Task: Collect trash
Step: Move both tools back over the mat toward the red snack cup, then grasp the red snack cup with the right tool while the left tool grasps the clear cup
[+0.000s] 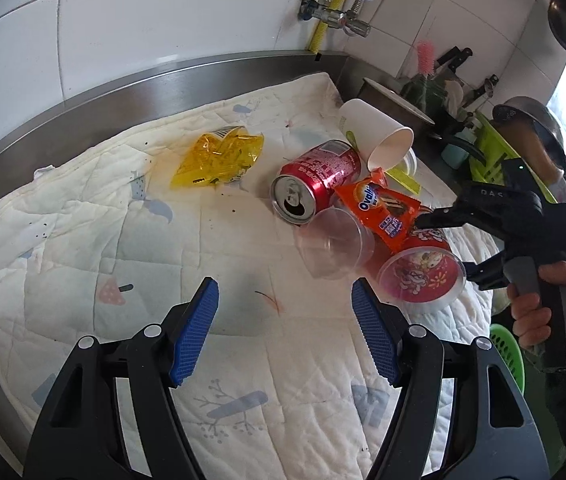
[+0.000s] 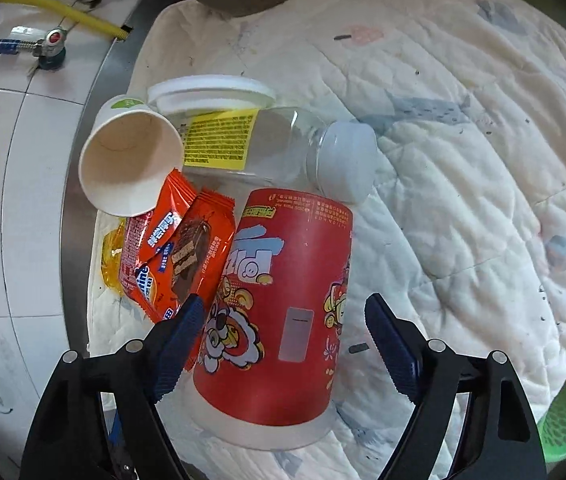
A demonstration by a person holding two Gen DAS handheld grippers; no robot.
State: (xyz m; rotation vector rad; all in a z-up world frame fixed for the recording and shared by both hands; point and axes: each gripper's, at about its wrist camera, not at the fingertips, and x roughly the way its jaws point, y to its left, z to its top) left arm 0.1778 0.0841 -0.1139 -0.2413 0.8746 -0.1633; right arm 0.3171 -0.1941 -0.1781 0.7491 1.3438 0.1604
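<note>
Step in hand: by my reading, the right gripper [image 2: 283, 344] is lining up on the red printed plastic tub with a clear lid [image 2: 279, 312], which lies on its side on the white quilted cloth [image 2: 463, 128] at the near edge of the trash pile.
Where the trash lies: the tub rests among a red soda can [image 1: 317, 178], a clear plastic cup [image 1: 333, 242], an orange snack wrapper [image 2: 179, 252], a white paper cup [image 2: 131, 160] and a clear plastic jar with a yellow label and white cap [image 2: 267, 148]; a crumpled yellow wrapper [image 1: 219, 156] lies apart from the pile.
How to do it well: centre the tub between the pads, square to its round wall, and keep the left pad clear of the orange wrapper it sits just beside, so only the tub is pinched. Close gently; the thin wall will likely flex, and a round body may roll away.
Right fingers [image 2: 181, 344]: spread wide on either side of the tub; the left pad looks close to or against its wall, the right pad stands clear. No grip yet.
Left gripper [image 1: 283, 332]: its blue-padded fingers [image 1: 197, 332] stand open over bare cloth, holding and touching nothing, short of the pile.
Likely destination: a green basket [image 1: 507, 352] shows at the cloth's edge, perhaps the bin.
</note>
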